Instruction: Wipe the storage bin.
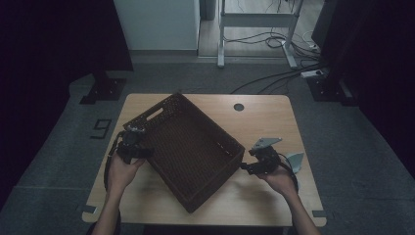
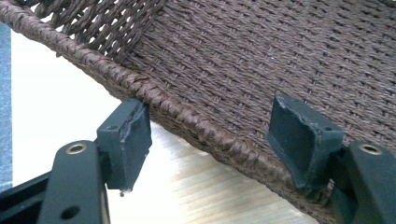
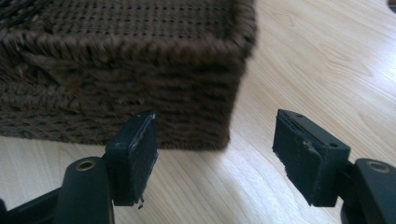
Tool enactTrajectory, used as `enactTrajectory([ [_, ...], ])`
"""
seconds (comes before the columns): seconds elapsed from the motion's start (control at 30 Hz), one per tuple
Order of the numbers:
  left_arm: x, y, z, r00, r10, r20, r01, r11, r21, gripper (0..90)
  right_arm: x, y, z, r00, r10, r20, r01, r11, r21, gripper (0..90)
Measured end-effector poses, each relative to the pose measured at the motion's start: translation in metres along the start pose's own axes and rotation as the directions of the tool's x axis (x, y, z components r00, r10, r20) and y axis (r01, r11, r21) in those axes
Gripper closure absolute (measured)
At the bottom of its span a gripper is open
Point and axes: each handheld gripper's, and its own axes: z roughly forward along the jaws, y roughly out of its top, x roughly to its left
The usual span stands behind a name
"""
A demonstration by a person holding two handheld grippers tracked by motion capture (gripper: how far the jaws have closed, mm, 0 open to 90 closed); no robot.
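Two grippers flanked the woven basket point(image 1: 188, 152), which sat askew on the table point(image 1: 264, 117). Left gripper point(image 2: 210, 140) straddled its rim, jaws apart, not pressing. Right gripper point(image 3: 215, 154) stood near the basket's corner, jaws parted, holding nothing.

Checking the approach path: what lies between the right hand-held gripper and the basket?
Only bare wooden table between the right hand-held gripper and the basket, seen in the right gripper view.

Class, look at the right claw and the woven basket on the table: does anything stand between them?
Nothing visible does. In the right gripper view, bare table lies between the open right claw and the near corner of the basket; the pads are not yet touching it.
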Motion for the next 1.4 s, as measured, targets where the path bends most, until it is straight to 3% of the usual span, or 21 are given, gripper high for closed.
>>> enactTrajectory([
  [0.23,-0.006,0.01,0.007,0.9996,0.028,0.005,-0.028,0.9996,0.007,33.3,0.007,-0.001,-0.001,0.999,-0.026,-0.038,0.025,1.0,-0.004,43.2],
  [0.37,-0.003,0.011,0.008,0.9996,0.01,0.025,-0.01,0.9999,-0.007,33.5,0.011,-0.005,-0.005,0.9985,-0.039,-0.038,0.039,0.999,-0.007,49.2],
  [0.47,0.001,0.009,0.007,0.9987,-0.013,0.05,0.013,0.9998,-0.012,32.9,0.014,-0.008,-0.008,0.9976,-0.048,-0.05,0.047,0.999,-0.006,51.2],
  [0.57,0.002,0.008,0.004,0.999,-0.017,0.042,0.018,0.9996,-0.022,32.2,0.02,-0.009,-0.01,0.9962,-0.059,-0.063,0.059,0.998,0.0,51.8],
  [1.03,-0.005,0.0,-0.014,0.9989,0.019,0.042,-0.018,0.9996,-0.021,32.7,0.048,-0.013,-0.015,0.9854,-0.108,-0.131,0.11,0.994,0.01,64.6],
  [1.4,-0.001,-0.01,-0.02,0.9983,0.04,0.041,-0.04,0.9992,-0.008,36.0,0.072,-0.01,-0.01,0.9749,-0.138,-0.174,0.141,0.99,0.004,71.6],
])
